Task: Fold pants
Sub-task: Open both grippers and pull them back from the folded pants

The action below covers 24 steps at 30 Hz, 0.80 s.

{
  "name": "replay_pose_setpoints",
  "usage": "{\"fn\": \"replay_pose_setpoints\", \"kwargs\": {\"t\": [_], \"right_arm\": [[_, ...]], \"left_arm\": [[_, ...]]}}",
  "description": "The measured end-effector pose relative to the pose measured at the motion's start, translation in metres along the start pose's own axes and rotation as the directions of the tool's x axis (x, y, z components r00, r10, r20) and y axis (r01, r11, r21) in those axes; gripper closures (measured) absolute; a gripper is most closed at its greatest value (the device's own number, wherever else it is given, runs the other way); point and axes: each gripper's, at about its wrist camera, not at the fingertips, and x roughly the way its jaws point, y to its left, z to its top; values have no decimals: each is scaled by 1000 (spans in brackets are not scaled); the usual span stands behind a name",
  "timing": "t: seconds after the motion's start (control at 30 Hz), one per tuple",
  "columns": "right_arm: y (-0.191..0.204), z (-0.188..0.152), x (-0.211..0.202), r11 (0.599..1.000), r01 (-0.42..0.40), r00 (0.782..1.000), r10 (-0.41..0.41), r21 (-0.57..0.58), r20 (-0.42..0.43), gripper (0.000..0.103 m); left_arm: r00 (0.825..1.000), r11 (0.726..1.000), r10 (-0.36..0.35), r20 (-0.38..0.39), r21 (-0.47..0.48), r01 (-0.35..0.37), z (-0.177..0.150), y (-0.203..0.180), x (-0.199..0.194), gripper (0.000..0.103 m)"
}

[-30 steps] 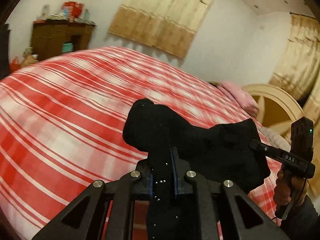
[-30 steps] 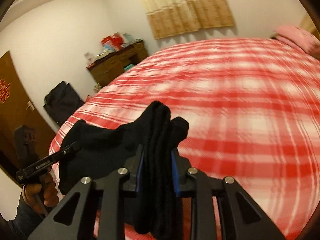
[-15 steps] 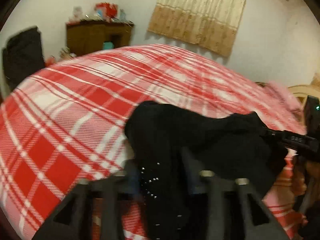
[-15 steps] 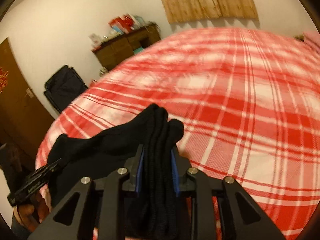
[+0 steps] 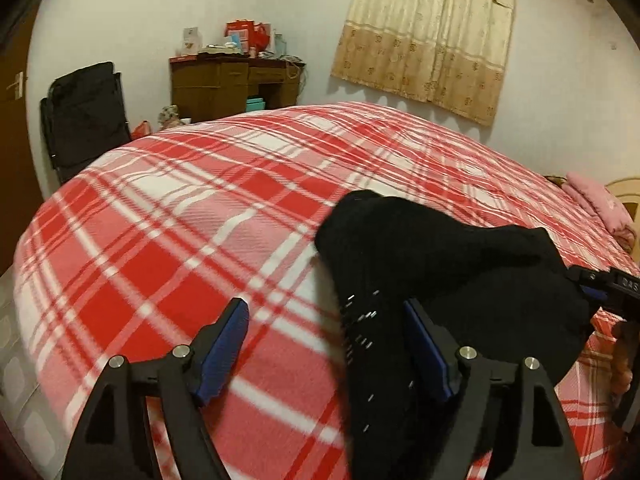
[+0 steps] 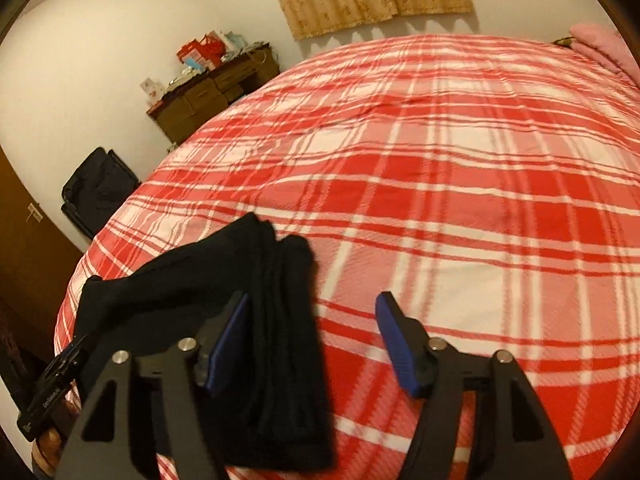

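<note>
Both your grippers gape wide, the left gripper (image 5: pixel 326 338) and the right gripper (image 6: pixel 314 330), gripping nothing. The black pants (image 5: pixel 432 280) lie bunched on the plaid bed (image 5: pixel 180 240) between them (draped against inner fingers). Back straight out, without snagging cloth.

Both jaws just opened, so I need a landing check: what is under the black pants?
Under the black pants only the red plaid bedspread shows, running out on every side. Whatever lies directly beneath the fabric is covered. Left hand-held gripper and right hand-held gripper stand open.
</note>
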Motion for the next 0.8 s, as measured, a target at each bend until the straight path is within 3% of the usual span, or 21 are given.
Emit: {"fn": "replay_pose_setpoints", "kwargs": {"t": [0.17, 0.33, 0.57, 0.8], "right_arm": [[-14, -11, -19, 999, 25, 999, -26, 35, 33, 31], [-26, -24, -64, 995, 54, 994, -61, 78, 86, 29], [-4, -59, -135, 994, 88, 986, -95, 61, 134, 22], [24, -75, -190, 998, 52, 976, -58, 36, 208, 17]], "left_arm": [[999, 999, 42, -10, -28, -42, -1, 8, -18, 21], [995, 995, 100, 29, 11, -101, 3, 0, -49, 21], [994, 996, 59, 89, 61, -64, 7, -24, -94, 21], [993, 995, 18, 121, 98, -30, 8, -42, -135, 21]]}}
